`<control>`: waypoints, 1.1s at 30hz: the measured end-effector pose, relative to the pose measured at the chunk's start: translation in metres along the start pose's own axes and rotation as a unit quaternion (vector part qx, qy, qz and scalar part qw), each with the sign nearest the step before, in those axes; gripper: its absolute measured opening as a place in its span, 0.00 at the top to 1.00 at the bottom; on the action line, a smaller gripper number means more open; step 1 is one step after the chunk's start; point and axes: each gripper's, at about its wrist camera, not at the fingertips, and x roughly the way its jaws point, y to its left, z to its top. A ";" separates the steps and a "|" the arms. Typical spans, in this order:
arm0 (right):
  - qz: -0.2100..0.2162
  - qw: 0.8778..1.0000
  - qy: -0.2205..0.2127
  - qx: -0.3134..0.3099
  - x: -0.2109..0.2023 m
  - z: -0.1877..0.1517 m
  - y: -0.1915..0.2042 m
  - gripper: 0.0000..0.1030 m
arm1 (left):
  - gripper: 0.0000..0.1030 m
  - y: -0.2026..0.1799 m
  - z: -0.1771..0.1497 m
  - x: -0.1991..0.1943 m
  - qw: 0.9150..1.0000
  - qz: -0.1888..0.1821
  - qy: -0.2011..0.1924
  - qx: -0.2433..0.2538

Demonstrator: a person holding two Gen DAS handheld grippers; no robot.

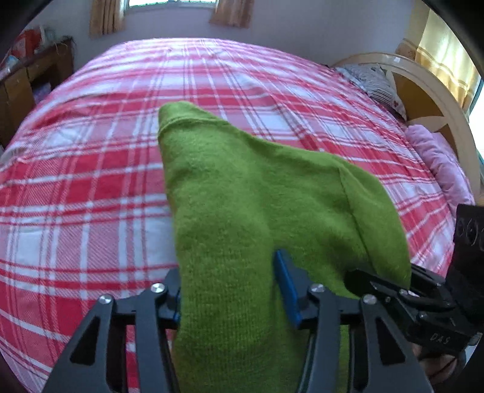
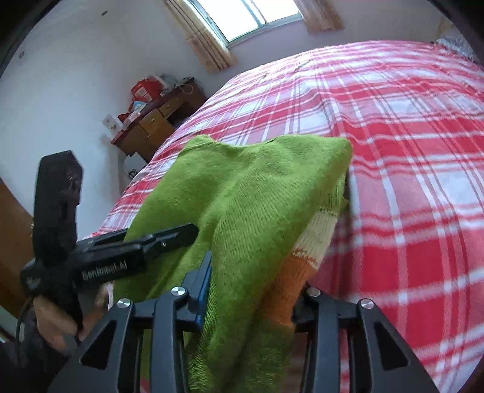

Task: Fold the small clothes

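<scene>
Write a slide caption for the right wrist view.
Right gripper shut on a green knit garment above the red plaid bed.

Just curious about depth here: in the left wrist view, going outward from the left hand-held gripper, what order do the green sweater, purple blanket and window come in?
1. Green sweater, between its fingers.
2. Purple blanket, right bed edge.
3. Window, far wall, top.

You have the bed (image 1: 90, 181) under you, its red-and-white plaid cover (image 2: 408, 181) spread nearly flat. At its headboard end lie a patterned pillow (image 1: 373, 81) and a pink bundle (image 1: 441, 163) (bedding, it seems), well apart from the middle.
</scene>
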 end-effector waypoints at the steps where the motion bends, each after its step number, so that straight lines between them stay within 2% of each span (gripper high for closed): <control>1: -0.002 1.000 -0.001 0.002 -0.002 -0.003 -0.003 0.62 | 0.35 -0.001 -0.001 0.002 1.000 0.009 -0.003 0.005; 2: -0.003 1.000 -0.004 0.007 -0.002 -0.005 -0.006 0.62 | 0.29 -0.003 -0.001 0.004 1.000 0.015 -0.006 0.006; 4: 0.000 1.000 -0.008 0.023 0.001 -0.006 -0.012 0.62 | 0.25 -0.001 -0.001 0.011 1.000 0.018 -0.010 -0.005; 6: 0.007 0.999 -0.014 0.045 0.008 -0.006 -0.019 0.56 | 0.25 0.002 0.000 0.013 1.000 0.009 -0.011 -0.015; 9: 0.019 0.998 -0.028 0.060 0.013 -0.006 -0.023 0.50 | 0.35 0.000 -0.003 0.011 1.000 0.000 -0.023 -0.004; 12: 0.006 0.998 -0.032 0.053 0.017 -0.005 -0.017 0.46 | 0.45 -0.008 -0.005 0.006 0.999 0.014 -0.036 0.006; 14: -0.005 0.998 -0.030 0.048 0.018 -0.004 -0.013 0.46 | 0.57 -0.012 -0.006 0.002 0.999 0.025 -0.043 0.013; 16: -0.021 0.999 -0.026 0.040 0.017 -0.003 -0.009 0.48 | 0.63 -0.016 -0.006 -0.002 0.998 0.031 -0.050 0.019; 18: -0.047 0.998 -0.030 0.015 0.013 -0.004 0.006 0.58 | 0.65 -0.016 -0.007 -0.006 0.998 0.034 -0.054 0.020; 20: -0.078 0.996 -0.037 -0.017 0.008 -0.006 0.024 0.61 | 0.66 -0.016 -0.009 -0.013 0.998 0.031 -0.059 0.013; 23: -0.102 0.993 -0.048 -0.035 0.000 -0.013 0.043 0.62 | 0.67 -0.020 -0.015 -0.023 0.997 0.038 -0.070 0.020; 33: -0.097 0.992 -0.069 -0.042 -0.013 -0.026 0.080 0.62 | 0.67 -0.015 -0.029 -0.056 0.992 0.073 -0.099 0.022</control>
